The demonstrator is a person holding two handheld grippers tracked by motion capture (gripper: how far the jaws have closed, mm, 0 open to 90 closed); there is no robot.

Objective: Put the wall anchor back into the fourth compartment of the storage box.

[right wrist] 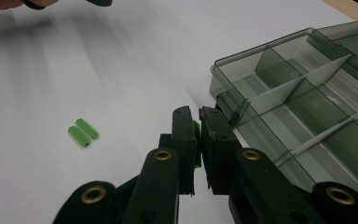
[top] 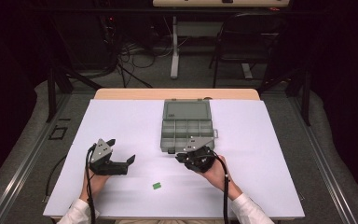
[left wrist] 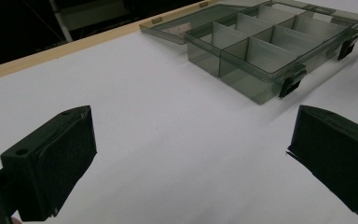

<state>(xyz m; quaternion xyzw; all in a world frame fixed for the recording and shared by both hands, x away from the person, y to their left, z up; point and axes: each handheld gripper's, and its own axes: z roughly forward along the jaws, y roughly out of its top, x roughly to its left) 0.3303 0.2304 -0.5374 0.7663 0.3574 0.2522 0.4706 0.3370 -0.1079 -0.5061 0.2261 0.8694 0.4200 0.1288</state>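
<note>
Two black jaws of the right tool (right wrist: 198, 122) are pressed almost together, pinching a small bright-green plastic piece (right wrist: 196, 132) that shows as a sliver in the slit between them. That tool sits just off the near left corner of the smoky grey translucent plastic compartment box (right wrist: 307, 107), its tips close to the box's outer wall. In the high view the right tool (top: 182, 157) lies at the box's (top: 186, 126) near edge, held by the person's right hand (top: 216, 173).

Two more small green plastic pieces (right wrist: 83, 132) lie side by side on the white bench surface (right wrist: 74, 70), well apart from the box, on the person's side of it; from above they read as one green speck (top: 156, 185).

Farther from the box, the left tool (top: 121, 150) rests low over the bench with its jaws spread wide and nothing between them. Its own view looks across bare white surface to the box (left wrist: 261, 51), whose hinged lid (left wrist: 186, 25) lies folded back flat behind the divided tray, black latches (left wrist: 291, 84) hanging at the front.
</note>
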